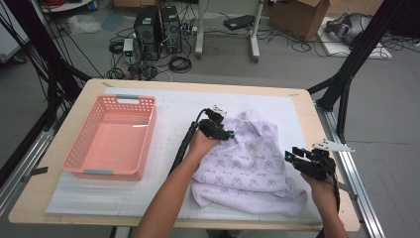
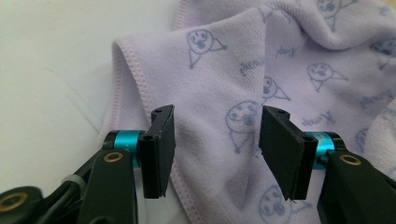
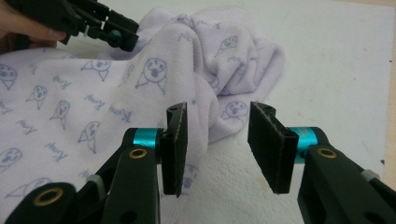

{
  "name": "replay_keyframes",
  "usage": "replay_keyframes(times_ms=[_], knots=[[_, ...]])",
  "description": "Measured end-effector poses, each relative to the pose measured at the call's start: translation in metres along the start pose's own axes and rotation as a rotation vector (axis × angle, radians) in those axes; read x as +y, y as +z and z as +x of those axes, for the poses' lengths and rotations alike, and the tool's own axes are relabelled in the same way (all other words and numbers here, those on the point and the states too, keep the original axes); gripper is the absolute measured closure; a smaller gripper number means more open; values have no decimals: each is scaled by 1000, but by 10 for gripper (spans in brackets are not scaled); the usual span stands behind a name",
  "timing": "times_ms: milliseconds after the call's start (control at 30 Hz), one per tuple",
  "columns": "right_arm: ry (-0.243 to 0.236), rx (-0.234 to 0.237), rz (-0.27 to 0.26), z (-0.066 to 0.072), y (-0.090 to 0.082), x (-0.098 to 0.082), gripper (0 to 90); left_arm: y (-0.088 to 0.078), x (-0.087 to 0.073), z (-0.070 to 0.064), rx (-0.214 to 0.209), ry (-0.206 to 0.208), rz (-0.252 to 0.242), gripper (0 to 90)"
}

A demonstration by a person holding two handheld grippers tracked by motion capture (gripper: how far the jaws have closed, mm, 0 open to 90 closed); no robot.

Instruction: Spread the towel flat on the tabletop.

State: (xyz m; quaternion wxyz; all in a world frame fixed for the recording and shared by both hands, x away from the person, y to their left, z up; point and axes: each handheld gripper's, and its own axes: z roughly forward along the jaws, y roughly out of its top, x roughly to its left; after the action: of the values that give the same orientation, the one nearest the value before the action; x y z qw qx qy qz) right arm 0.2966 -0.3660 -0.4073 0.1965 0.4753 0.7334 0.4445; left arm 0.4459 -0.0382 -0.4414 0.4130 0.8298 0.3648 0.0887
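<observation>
My left gripper hangs over the towel's upper left part, jaws apart; in its own view the hemmed edge of the towel runs up between the jaws, though I cannot tell whether the pads touch it. My right gripper is at the towel's right edge, jaws apart too, with a bunched fold of the towel just beyond them. One towel lies crumpled on the white mat. One pink basket sits well off to the left. Two grippers.
</observation>
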Motion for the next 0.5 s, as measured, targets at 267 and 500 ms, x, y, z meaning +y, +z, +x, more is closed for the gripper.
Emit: replay_keyframes(times_ms=[267,500], knots=[[15,-4,-15,0,5,7,551,-23,-3,2,8,37,-17,857],[-29,91,20,23,49,44,383,-53,-23,10,-13,-1,-57,848]])
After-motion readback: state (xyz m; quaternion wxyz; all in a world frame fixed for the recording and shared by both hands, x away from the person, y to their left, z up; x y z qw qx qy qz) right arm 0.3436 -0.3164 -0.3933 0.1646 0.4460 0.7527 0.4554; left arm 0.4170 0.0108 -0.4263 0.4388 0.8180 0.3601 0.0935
